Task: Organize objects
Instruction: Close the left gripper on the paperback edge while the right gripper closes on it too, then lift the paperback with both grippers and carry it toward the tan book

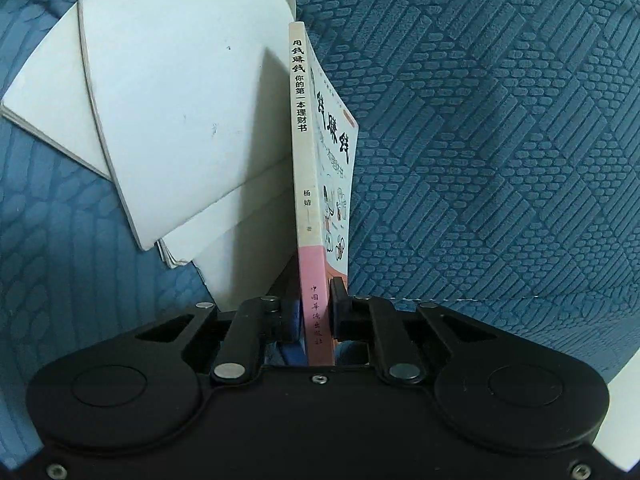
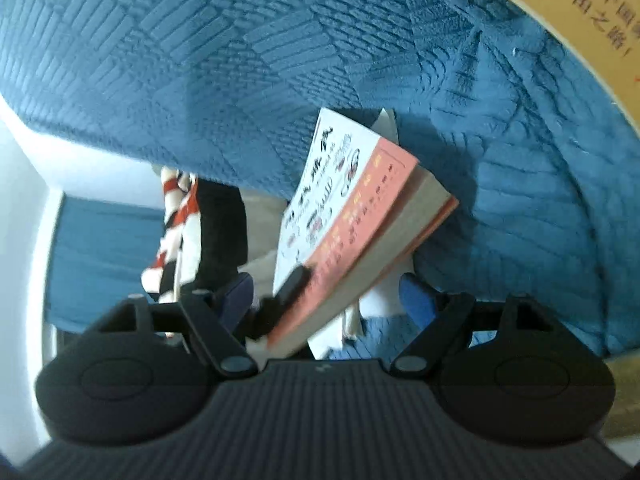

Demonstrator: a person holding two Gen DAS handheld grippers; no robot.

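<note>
From my left wrist view the paperback book (image 1: 310, 216) stands on edge between the jaws of my left gripper (image 1: 318, 320), its spine facing me and its long axis running straight away from the camera over the blue textured cloth (image 1: 500, 140). The left jaws are nearly shut and clamp the pink lower end of the spine, one pad on each cover, so this hand has hold of the book and carries it. Just beside it on the left lie the loose white books (image 1: 168, 112), fanned and overlapping flat on the cloth; the held book's back cover seems to lean near them, though I cannot tell whether it touches. In my right wrist view the same book appears tilted, its pink-banded cover up and its page block toward my right gripper (image 2: 328, 304), whose jaws stand wide with nothing pressed between them; the book's near corner sits within that gap but neither pad is on it. The black finger of the left gripper shows pinching the cover's lower edge. A yellow-covered book (image 2: 580, 20) lies at the far upper right. I judge the left hand decides the next move, with the right close enough to steady the free end if the book sags.
</note>
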